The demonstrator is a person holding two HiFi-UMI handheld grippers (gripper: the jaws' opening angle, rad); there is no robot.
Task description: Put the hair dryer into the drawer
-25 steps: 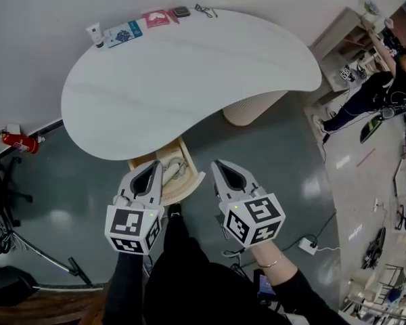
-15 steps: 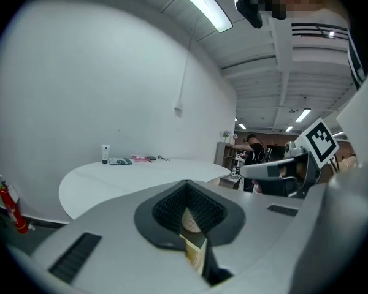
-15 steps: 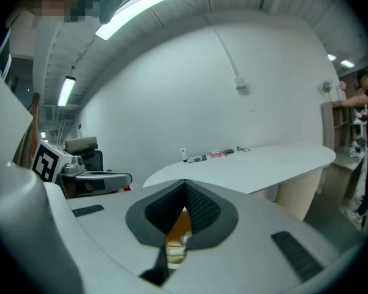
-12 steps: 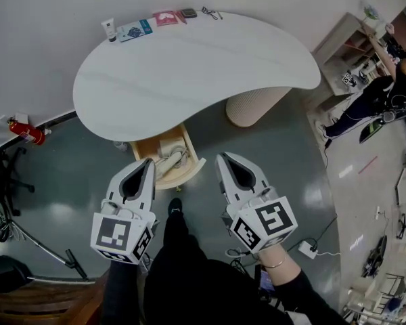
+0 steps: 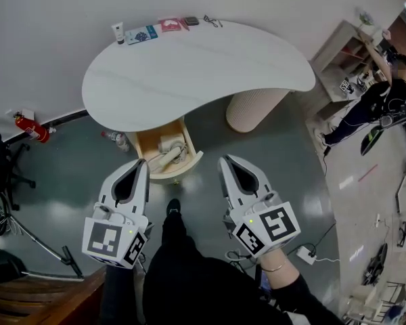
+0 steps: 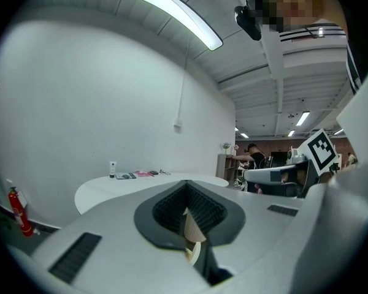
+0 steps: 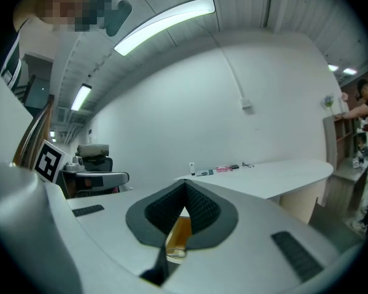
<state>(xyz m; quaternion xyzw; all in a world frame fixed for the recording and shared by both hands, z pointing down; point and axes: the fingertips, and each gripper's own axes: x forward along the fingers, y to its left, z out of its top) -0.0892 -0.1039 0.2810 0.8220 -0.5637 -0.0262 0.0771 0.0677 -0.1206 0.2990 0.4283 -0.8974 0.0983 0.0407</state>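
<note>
A: Jaws, quick?
B: Left gripper [image 5: 142, 169] has its jaws together with nothing between them. Right gripper [image 5: 227, 164] is the same, pads meeting at the tip and empty. Its own view shows only a thin slit lower down.

A: Where do they sit?
B: In the head view both are low in frame, side by side and apart from each other, marker cubes toward the person, tips pointing to 12 o'clock. Neither touches anything.

A: The hair dryer?
B: The hair dryer [image 5: 165, 156] is white and lies inside the open wooden drawer [image 5: 191, 161] with its cord bunched beside it. It is at 12 o'clock from the left gripper's tip, near but clear of it.

A: And the drawer?
B: It is pulled out from under the near edge of the white curved table [image 5: 203, 66] — front panel toward the person.

A: Anything else?
B: A ribbed pedestal [image 5: 254, 108] is under the table at 1 o'clock. A small tube [image 5: 118, 32] and flat packets sit at the tabletop's far edge, 11 o'clock. A red fire extinguisher [image 5: 32, 131] is on the floor at 9 o'clock, and a bystander [image 5: 373, 99] is at 2 o'clock by the shelves — well apart.
</note>
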